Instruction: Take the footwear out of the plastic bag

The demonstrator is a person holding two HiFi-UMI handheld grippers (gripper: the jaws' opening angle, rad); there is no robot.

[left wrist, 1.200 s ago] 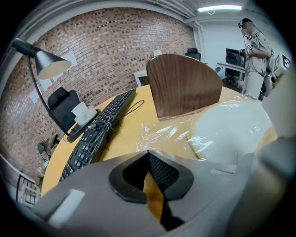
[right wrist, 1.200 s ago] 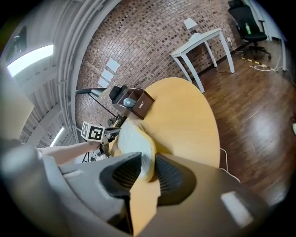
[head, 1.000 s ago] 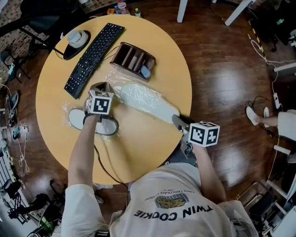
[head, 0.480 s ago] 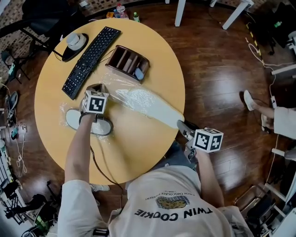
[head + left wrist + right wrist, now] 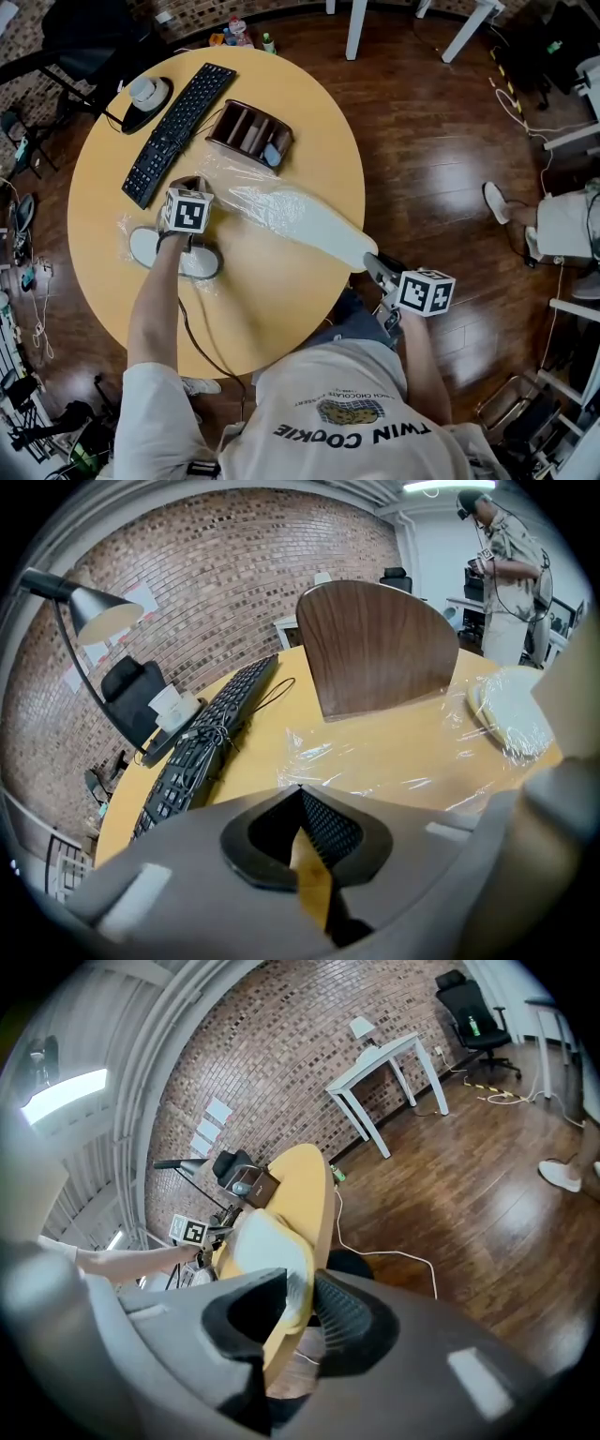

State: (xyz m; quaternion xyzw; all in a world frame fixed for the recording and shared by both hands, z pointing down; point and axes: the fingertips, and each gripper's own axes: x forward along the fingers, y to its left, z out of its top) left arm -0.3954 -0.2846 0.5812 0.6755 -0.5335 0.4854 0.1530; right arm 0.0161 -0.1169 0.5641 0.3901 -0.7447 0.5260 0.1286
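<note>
I draw slipper from bag | right gripper pinches its end at table edge | left gripper pressed together | next: pull clear

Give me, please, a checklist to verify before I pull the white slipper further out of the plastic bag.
1. Right hand-held gripper clamped on the white slipper: ok, the pads press on its near end.
2. Left hand-held gripper pinching the plastic bag: cannot tell; the jaws are together and the film reaches their tips.
3. Slipper free of the bag: not ok, its far end lies under the film.
4. Room to pull past the table edge: ok, only wooden floor on that side.
5. Second slipper out of its film: cannot tell.
</note>
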